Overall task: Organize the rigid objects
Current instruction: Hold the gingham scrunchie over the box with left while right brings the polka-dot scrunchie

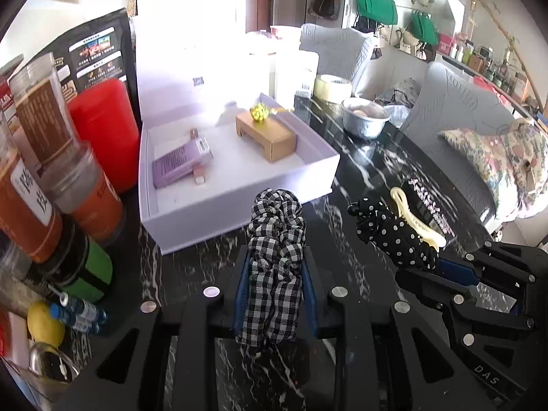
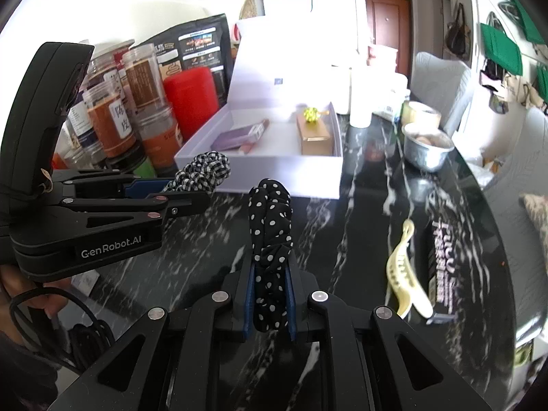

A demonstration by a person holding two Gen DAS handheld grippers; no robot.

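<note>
My left gripper (image 1: pixel 274 274) is shut on a black-and-white checked scrunchie (image 1: pixel 275 239), which stands up between the blue pads above the black marble table. My right gripper (image 2: pixel 270 281) is shut on a black polka-dot scrunchie (image 2: pixel 270 236). Both hover just in front of an open white box (image 1: pixel 239 205) holding a purple carton (image 1: pixel 181 164), a cardboard box (image 1: pixel 267 135) and a small yellow-green ornament (image 1: pixel 258 112). The right wrist view shows the left gripper (image 2: pixel 178 188) to the left with the checked scrunchie (image 2: pixel 205 169). A cream hair claw (image 2: pixel 404 267) lies on the table at the right.
Spice jars (image 1: pixel 51 120) and a red canister (image 1: pixel 102 130) crowd the left of the box. A metal bowl (image 1: pixel 364 120) and a tape roll (image 1: pixel 332 87) stand behind it. A black printed carton (image 2: pixel 441 263) lies beside the claw near the table's curved right edge.
</note>
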